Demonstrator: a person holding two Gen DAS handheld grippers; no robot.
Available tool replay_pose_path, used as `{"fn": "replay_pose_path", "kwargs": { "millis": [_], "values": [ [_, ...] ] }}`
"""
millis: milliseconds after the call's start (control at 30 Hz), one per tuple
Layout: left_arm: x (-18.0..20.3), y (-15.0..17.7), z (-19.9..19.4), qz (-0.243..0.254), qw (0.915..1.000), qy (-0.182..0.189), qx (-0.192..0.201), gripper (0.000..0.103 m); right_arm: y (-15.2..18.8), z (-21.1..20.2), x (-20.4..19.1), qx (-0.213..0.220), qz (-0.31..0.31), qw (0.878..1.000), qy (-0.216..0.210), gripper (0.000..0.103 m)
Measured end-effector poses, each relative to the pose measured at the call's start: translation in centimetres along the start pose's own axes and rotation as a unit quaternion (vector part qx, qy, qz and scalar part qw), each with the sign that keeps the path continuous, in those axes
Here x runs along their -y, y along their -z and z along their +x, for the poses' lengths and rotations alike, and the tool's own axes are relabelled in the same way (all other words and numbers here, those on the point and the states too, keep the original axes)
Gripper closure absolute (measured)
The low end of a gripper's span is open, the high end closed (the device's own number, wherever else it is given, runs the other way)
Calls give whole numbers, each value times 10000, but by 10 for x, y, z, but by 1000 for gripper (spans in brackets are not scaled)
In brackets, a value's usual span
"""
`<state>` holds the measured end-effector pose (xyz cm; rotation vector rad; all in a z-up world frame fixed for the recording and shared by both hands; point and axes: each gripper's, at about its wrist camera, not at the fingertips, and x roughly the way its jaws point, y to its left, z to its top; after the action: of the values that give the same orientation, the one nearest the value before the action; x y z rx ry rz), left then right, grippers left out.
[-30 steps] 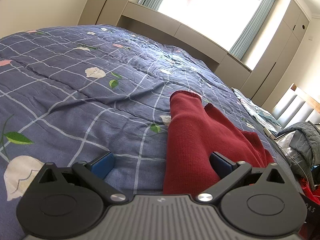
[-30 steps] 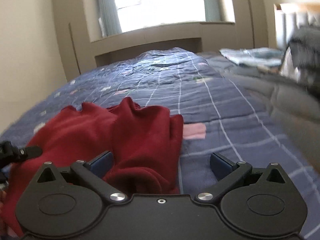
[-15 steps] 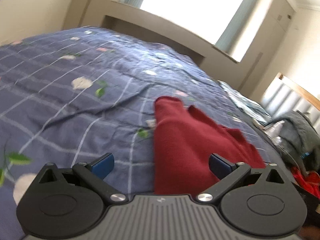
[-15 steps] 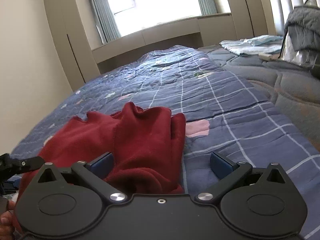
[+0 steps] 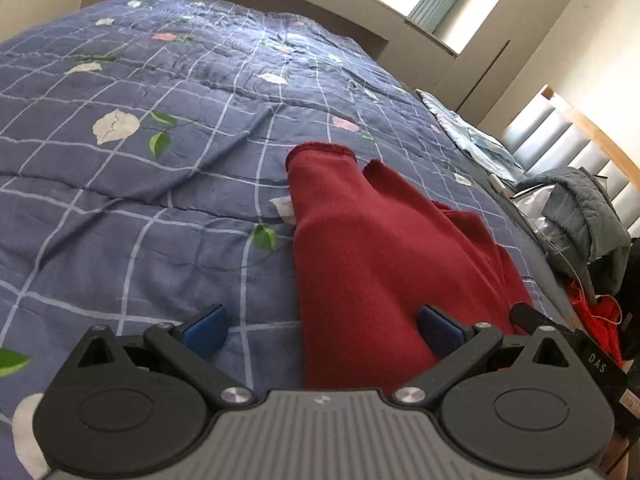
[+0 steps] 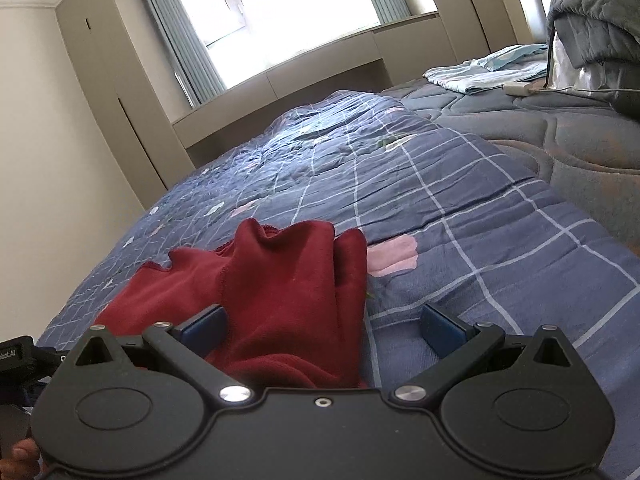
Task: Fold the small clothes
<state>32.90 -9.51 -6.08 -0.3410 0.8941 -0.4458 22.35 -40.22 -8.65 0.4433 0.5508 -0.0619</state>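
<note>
A dark red knit garment (image 5: pixel 372 248) lies on the blue checked quilt (image 5: pixel 160 184), one sleeve stretched away from me with its cuff at the far end. My left gripper (image 5: pixel 322 330) is open, its jaws wide, the garment's near end lying between the blue pads. In the right wrist view the same red garment (image 6: pixel 280 296) is bunched in folds. My right gripper (image 6: pixel 322 330) is open too, and the cloth lies between its pads, nearer the left one. The left gripper's edge (image 6: pixel 16 354) shows at the far left.
A grey quilted jacket (image 5: pixel 580 208) and red items (image 5: pixel 596 320) are piled at the bed's right. Light blue folded cloth (image 6: pixel 488 70) and a grey blanket (image 6: pixel 592 12) lie beyond. Cabinets and a bright window stand past the bed. A hand (image 6: pixel 20 456) shows at bottom left.
Both cameras have shifted and tilted, the left one downward over the quilt. The garment keeps its shape, and both grippers stay open.
</note>
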Motion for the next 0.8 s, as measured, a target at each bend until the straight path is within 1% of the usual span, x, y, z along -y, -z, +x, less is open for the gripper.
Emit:
{"fn": "replay_pose_path", "kwargs": {
  "millis": [167,800],
  "values": [
    [2,2,0,0,10000,-63,55,0,1,0,-2,22,-42,10000,31,0],
    [2,0,0,-14,10000,-50,22,0,3,0,-2,65,-51,10000,34,0]
  ]
}}
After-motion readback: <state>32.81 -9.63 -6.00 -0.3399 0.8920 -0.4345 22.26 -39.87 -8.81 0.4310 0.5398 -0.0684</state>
